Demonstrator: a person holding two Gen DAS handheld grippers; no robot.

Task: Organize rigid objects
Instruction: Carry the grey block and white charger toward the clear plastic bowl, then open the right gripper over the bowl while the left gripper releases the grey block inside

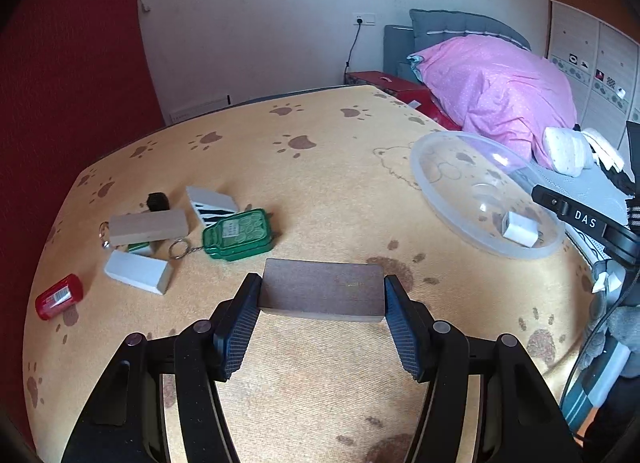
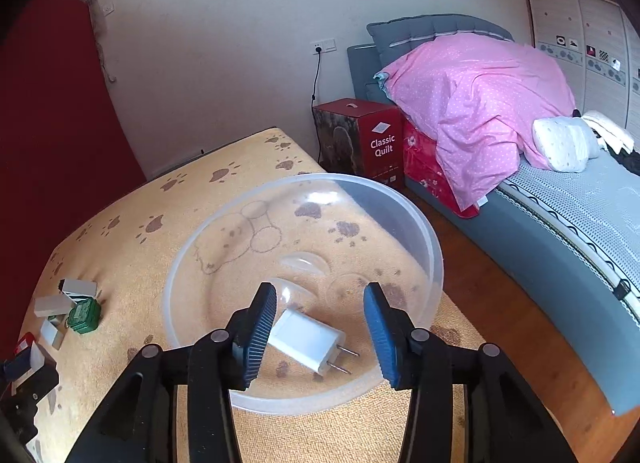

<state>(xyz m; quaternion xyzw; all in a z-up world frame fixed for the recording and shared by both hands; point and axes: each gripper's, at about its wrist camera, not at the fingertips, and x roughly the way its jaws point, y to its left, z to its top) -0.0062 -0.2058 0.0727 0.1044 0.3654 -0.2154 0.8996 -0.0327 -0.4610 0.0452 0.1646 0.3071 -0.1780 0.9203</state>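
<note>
L claw (image 1: 322, 295) grips brown block (image 1: 322, 289); R claw (image 2: 320, 327) wide over charger (image 2: 308, 341) in bowl (image 2: 434, 263); clutter: green keychain (image 1: 238, 235), red can (image 1: 59, 296).

On the tabletop (image 1: 320, 167), a bowl (image 1: 440, 199) is set at three o'clock, with a charger (image 2: 304, 337) lying inside it. A cluster of blocks (image 1: 148, 226), a keychain case (image 1: 239, 235) and a can (image 1: 59, 296) is found at nine o'clock. A bed (image 2: 560, 199) is seen beyond, at two o'clock.
</note>
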